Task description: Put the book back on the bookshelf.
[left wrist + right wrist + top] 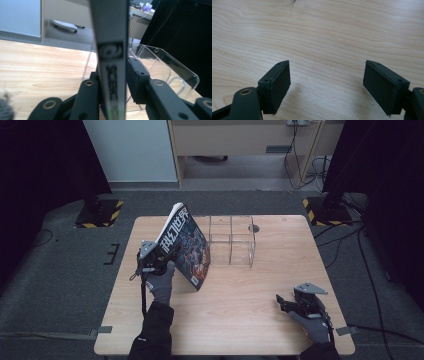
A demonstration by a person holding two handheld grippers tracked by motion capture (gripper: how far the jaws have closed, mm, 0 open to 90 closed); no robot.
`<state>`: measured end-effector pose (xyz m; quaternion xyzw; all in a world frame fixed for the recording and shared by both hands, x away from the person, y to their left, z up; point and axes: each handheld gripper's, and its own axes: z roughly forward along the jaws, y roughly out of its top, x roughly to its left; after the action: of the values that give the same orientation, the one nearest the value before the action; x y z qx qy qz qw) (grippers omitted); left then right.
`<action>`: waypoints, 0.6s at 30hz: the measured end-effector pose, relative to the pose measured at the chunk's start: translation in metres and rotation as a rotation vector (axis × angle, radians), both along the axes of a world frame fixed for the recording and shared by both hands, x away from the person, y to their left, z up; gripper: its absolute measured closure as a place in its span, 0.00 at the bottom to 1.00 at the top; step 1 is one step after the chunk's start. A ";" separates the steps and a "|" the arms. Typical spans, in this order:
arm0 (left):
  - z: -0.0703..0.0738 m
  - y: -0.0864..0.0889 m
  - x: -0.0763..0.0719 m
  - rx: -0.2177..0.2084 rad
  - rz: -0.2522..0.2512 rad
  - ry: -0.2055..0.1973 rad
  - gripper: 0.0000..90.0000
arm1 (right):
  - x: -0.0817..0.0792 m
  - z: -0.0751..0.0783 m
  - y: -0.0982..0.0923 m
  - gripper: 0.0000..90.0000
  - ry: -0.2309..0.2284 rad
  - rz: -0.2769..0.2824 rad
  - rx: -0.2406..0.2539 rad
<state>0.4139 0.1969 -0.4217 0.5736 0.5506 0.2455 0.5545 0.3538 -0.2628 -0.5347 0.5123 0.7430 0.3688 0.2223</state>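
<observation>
My left hand-held gripper (pixel 159 256) clamps the book (pixel 187 247) at its spine; it feels stiff but top-heavy, slick-covered. My right hand-held gripper (pixel 284 303) rests released on the counter (pixel 240 310).

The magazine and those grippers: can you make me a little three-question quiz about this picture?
1. True or false: the magazine lies flat on the table.
2. Which gripper holds the magazine: A left, B right?
3. Fill in: behind the magazine stands a clear plastic ____.

Key:
1. False; it stands tilted, gripped by its spine in the left gripper.
2. A; the right gripper is open over bare wood.
3. Organizer, with compartments.
</observation>
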 end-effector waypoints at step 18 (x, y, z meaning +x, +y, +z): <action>0.019 -0.022 0.024 -0.078 0.018 -0.090 0.91 | 0.000 0.001 -0.002 0.24 -0.007 -0.004 0.008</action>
<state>0.4379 0.1745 -0.4028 0.5350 0.5395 0.2541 0.5984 0.3539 -0.2645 -0.5336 0.5132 0.7398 0.3731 0.2238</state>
